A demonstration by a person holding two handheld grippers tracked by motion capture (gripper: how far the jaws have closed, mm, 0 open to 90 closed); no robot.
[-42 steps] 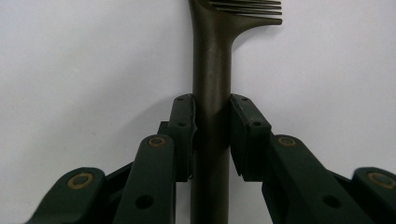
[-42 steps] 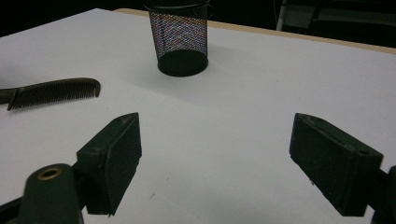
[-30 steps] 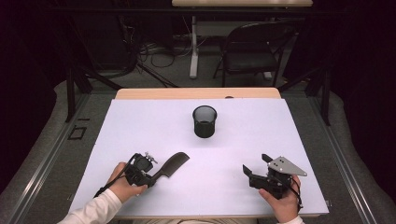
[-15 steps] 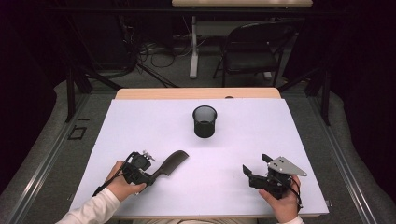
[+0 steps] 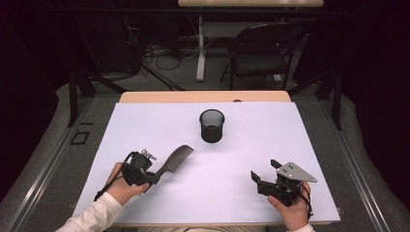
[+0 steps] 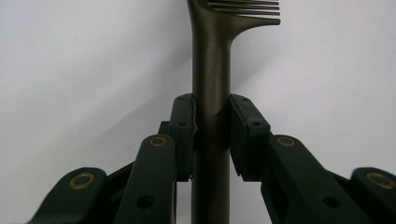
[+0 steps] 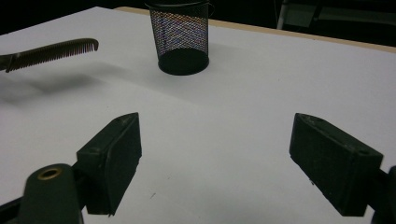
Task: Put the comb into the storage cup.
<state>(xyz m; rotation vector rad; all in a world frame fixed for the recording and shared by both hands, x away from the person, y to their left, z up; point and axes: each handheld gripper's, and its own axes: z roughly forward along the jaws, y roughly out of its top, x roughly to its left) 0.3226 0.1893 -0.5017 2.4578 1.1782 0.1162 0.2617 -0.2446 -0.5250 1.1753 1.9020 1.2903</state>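
Observation:
A black comb [image 5: 176,157] sticks out toward the far right from my left gripper [image 5: 153,178], at the table's front left. In the left gripper view the jaws of my left gripper [image 6: 211,112] are shut on the comb's handle [image 6: 211,65], with the teeth at the top edge. The comb [image 7: 51,53] hangs above the white surface and casts a shadow below it. A black mesh cup [image 5: 212,125] stands upright at the table's middle, far side, apart from both grippers. My right gripper [image 5: 258,182] rests at the front right, open, with nothing between its pads [image 7: 112,158].
The white table top [image 5: 145,121] has a wooden far edge. Behind it stand a dark chair [image 5: 261,53] and a table leg with cables on the floor. The mesh cup [image 7: 180,37] lies ahead of my right gripper, to the left.
My left gripper has raised the comb a little, and its toothed end now points farther up the table. The right gripper has stayed put.

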